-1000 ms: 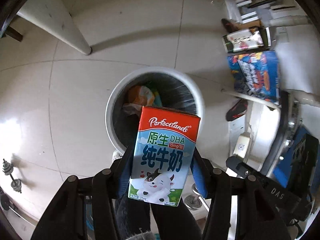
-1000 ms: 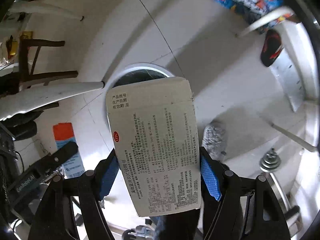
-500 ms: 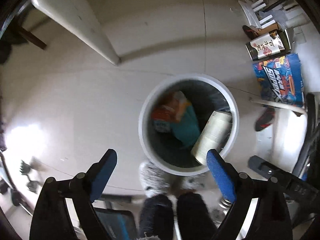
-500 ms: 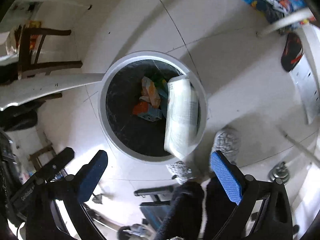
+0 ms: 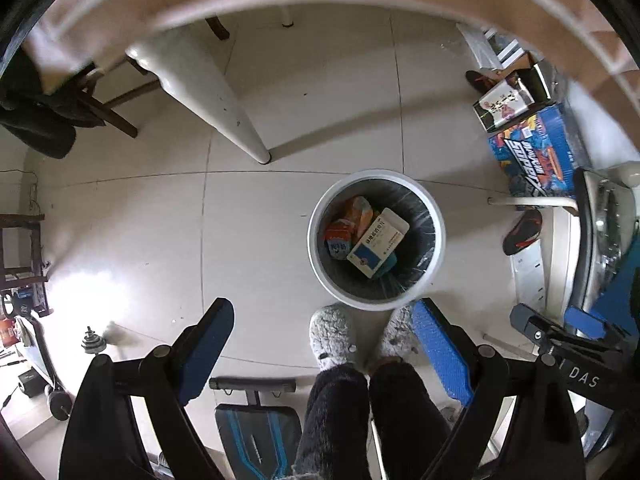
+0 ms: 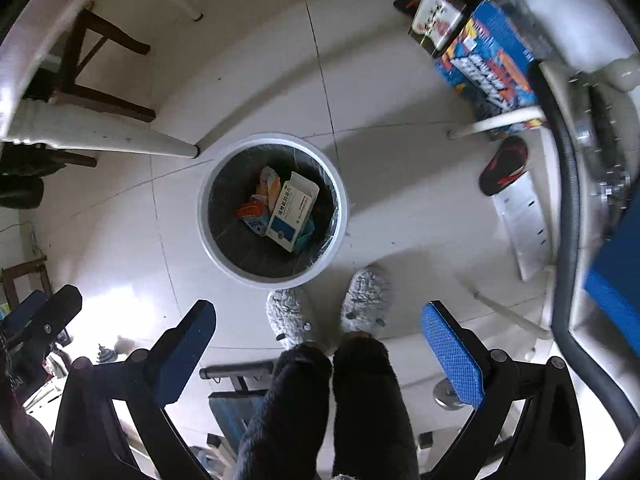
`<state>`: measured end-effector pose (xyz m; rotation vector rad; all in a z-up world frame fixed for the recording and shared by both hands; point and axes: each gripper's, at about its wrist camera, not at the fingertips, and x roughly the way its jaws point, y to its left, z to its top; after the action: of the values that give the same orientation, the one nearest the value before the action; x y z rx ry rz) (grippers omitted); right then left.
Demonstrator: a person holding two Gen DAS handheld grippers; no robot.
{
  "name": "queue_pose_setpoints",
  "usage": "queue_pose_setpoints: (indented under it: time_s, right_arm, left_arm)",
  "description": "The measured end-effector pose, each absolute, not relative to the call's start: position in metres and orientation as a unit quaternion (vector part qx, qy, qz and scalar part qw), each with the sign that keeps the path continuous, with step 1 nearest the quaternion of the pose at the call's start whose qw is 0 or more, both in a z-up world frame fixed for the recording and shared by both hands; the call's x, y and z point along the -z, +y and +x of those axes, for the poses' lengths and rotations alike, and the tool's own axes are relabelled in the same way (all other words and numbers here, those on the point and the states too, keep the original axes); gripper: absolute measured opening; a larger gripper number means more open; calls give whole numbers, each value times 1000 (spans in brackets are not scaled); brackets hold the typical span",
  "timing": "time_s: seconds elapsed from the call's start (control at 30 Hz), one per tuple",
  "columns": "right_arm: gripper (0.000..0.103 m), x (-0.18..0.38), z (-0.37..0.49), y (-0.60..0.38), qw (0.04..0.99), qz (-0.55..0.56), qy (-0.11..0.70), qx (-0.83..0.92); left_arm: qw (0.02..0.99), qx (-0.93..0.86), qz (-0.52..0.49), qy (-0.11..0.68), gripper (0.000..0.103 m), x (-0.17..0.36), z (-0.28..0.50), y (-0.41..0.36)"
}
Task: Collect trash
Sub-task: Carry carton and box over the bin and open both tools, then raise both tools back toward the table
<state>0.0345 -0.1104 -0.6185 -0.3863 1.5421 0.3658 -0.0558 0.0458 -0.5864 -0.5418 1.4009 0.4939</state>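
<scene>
Glossy pale floor tiles (image 5: 256,216) fill both views. 2 cartons are seen inside the round white bin with dark liner (image 5: 436,236): a white-and-blue cardboard medicine box (image 5: 378,242) and a small red-topped milk carton (image 5: 337,240). Both judged light, crushable, best pinched across flat faces. Left gripper (image 5: 324,354) and right gripper (image 6: 320,350) are held spread wide, empty, well above the bin at frame centre.
</scene>
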Motion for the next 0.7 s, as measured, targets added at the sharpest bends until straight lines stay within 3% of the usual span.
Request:
queue_pose_setpoints:
  time_s: [0.4, 0.7]
  right_arm:
    - [103, 467, -18, -110, 696, -179, 668, -190]
    - [103, 354, -26, -95, 729, -119, 645, -195]
  left_arm:
    - [724, -212, -254, 605, 92, 463, -93, 30]
    - [757, -236, -240, 560, 92, 368, -97, 44]
